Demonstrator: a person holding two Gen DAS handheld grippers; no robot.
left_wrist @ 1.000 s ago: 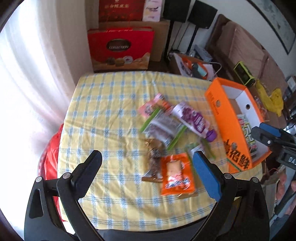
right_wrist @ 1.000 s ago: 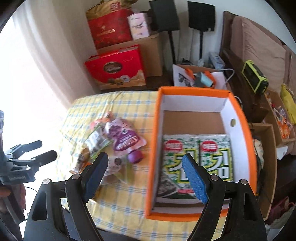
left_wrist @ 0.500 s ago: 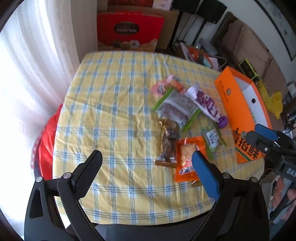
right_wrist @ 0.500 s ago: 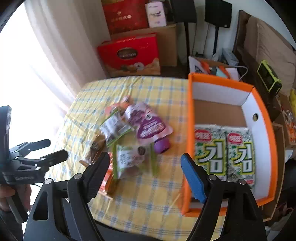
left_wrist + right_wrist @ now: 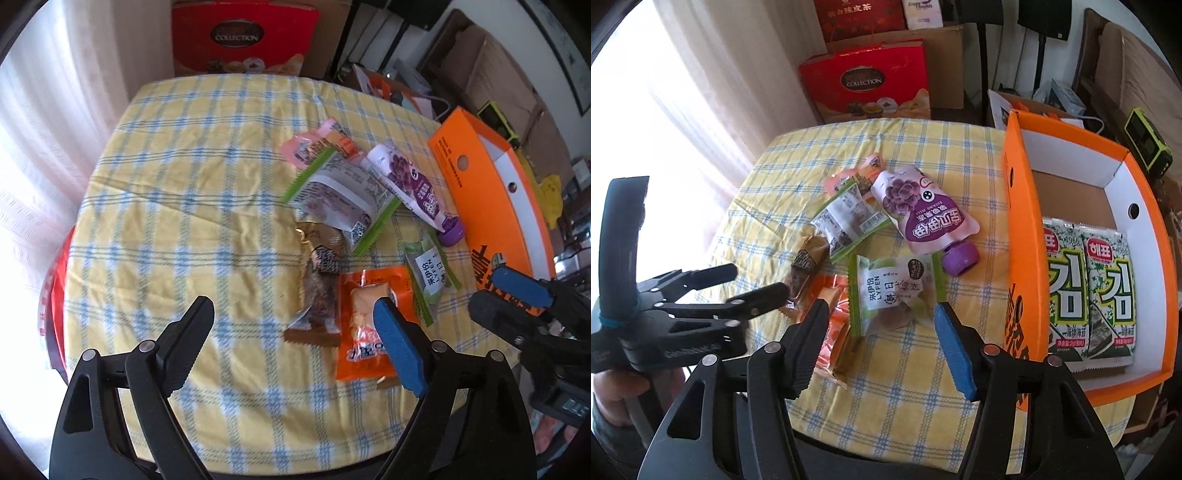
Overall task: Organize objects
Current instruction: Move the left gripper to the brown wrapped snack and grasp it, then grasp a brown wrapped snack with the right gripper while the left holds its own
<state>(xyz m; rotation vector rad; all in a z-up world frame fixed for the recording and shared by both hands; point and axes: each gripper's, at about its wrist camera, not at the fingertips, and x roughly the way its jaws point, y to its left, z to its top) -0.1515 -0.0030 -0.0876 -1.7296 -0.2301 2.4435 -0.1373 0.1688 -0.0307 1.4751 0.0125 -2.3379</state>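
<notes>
Several snack packets lie in a cluster on the yellow checked tablecloth (image 5: 192,192): an orange packet (image 5: 365,328), a brown bar (image 5: 319,291), a green-edged clear packet (image 5: 347,199), a purple grape jelly pouch (image 5: 923,214), a small green packet (image 5: 894,291) and a pink packet (image 5: 314,142). The orange box (image 5: 1019,229) at the right holds two seaweed packs (image 5: 1086,291). My left gripper (image 5: 291,332) is open and empty above the brown bar and orange packet. My right gripper (image 5: 879,336) is open and empty just in front of the small green packet.
A red gift box (image 5: 868,88) and cardboard cartons stand on the floor behind the table. A white curtain (image 5: 44,92) hangs at the left. Clutter and a green device (image 5: 1148,144) sit to the right beyond the orange box.
My right gripper has swung left from over the orange box to the snack cluster. My left gripper has moved closer to the table, over the brown bar and orange packet. Both stay open.
</notes>
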